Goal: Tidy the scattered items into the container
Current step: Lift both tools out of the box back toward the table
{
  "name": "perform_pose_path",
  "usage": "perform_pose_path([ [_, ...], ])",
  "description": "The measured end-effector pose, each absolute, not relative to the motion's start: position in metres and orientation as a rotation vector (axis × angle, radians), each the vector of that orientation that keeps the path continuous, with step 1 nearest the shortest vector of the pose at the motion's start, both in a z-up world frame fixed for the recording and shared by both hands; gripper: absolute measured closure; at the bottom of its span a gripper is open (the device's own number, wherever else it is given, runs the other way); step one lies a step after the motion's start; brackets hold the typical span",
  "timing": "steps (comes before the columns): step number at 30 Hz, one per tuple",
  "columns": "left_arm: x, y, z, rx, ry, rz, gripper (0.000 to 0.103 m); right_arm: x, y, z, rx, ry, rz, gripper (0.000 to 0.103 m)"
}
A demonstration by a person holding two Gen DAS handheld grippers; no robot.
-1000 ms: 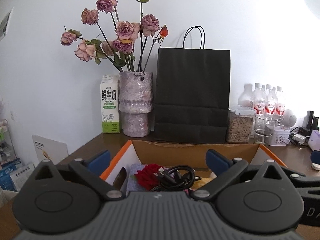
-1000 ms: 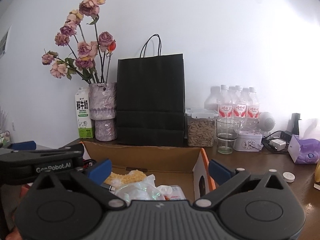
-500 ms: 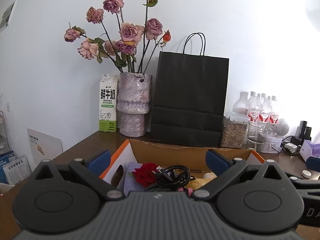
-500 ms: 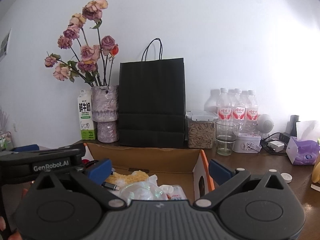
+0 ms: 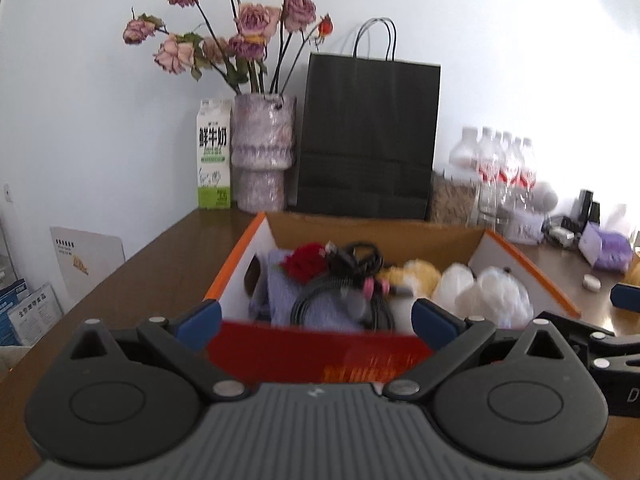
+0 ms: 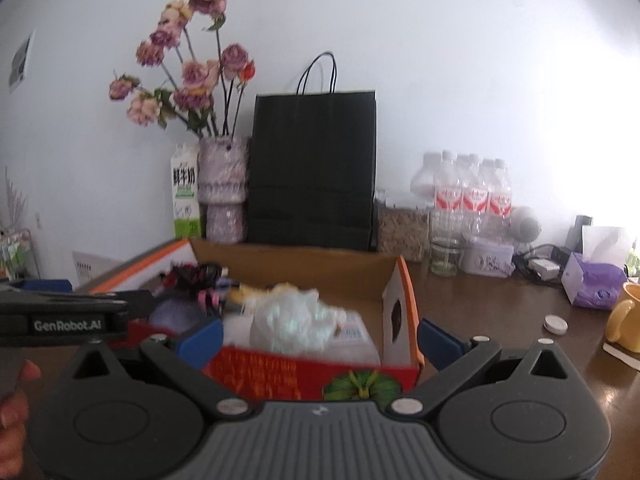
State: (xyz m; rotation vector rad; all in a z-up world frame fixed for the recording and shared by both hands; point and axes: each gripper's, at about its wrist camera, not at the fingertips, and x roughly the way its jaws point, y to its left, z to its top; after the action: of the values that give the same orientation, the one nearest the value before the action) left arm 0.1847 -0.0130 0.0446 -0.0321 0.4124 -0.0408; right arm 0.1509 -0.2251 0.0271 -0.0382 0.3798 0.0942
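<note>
Both grippers [image 5: 316,318] [image 6: 320,336] gape over the box [image 5: 240,258].
Only the right view shows the mug [image 6: 624,318] at 3 o'clock; the box's print is blurred.

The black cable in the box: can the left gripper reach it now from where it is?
Probably yes. The left gripper is open and faces the box, and the black cable lies on top, uncovered. Only the box's red front wall stands between.

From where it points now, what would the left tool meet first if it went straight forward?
Probably the box's red near wall, which lies between the open left tool's fingers; depth is unclear.
</note>
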Motion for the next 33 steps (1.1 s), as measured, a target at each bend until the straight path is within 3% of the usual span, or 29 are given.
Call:
perform_pose_path([
  [15, 0.149, 0.006, 0.026, -0.011, 0.519, -0.031, 0.000, 0.123, -0.234, -0.011, -0.054, 0.568, 0.111, 0.000],
  [33, 0.147, -0.011, 0.003, 0.098, 0.633, -0.057, 0.000, 0.128, -0.238, -0.036, -0.046, 0.659, 0.078, 0.000],
])
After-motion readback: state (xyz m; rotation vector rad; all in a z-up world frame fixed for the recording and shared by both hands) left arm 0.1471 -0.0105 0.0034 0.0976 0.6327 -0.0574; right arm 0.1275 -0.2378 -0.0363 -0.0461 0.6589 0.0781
